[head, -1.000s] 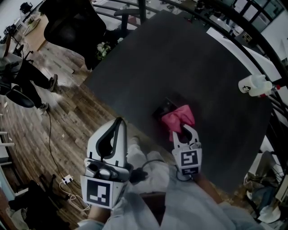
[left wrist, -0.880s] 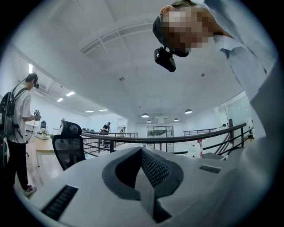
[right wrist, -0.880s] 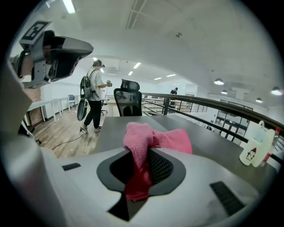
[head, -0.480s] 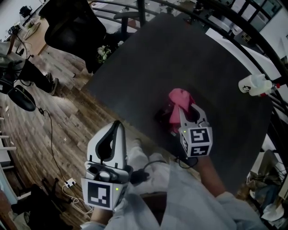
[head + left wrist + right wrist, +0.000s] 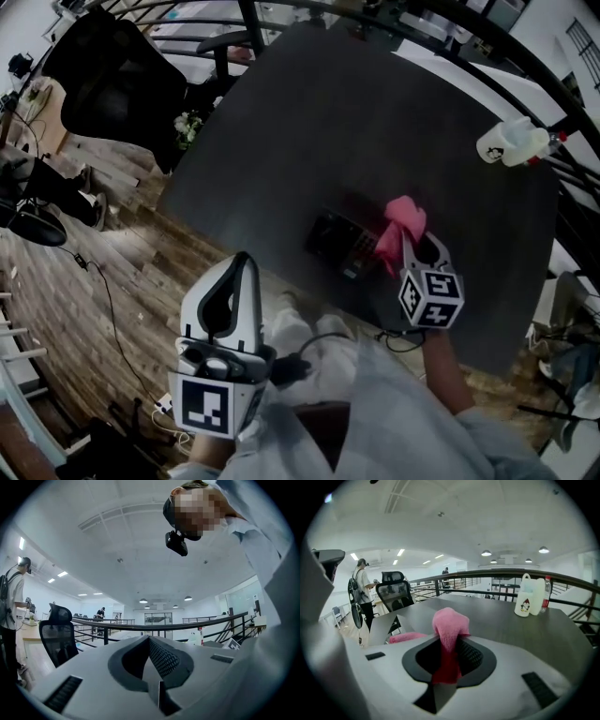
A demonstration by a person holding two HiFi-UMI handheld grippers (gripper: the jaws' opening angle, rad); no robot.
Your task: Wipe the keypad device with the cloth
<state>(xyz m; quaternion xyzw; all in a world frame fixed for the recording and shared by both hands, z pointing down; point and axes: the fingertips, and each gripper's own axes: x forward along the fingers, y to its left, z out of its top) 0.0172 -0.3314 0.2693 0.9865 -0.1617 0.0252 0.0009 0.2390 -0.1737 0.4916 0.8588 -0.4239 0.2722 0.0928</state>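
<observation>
In the head view, the right gripper (image 5: 409, 242) sits right of the frame's centre, over the near edge of the dark surface (image 5: 375, 112). Its fingers are clamped on the pink cloth (image 5: 404, 218), which bunches up beyond the fingertips. The right gripper view confirms the hold: the cloth (image 5: 450, 629) runs down between the two fingers and puffs out in a rounded wad above them, and a further pink fold lies lower left of that wad.

The keypad device (image 5: 336, 242) lies flat on the surface, near its front edge, just left of the cloth. The cloth overlaps the device's right end in the head view; whether it presses on the device cannot be told.

The left gripper (image 5: 244, 267) is in the lower left of the frame, off the surface and above the person's lap, with the wooden floor (image 5: 84, 281) beside it. In the left gripper view its fingers (image 5: 161, 658) are pressed together with nothing between them.

A white bottle (image 5: 509, 144) stands at the far right edge of the surface, well apart from the device. A black chair (image 5: 103, 75) stands at upper left.
</observation>
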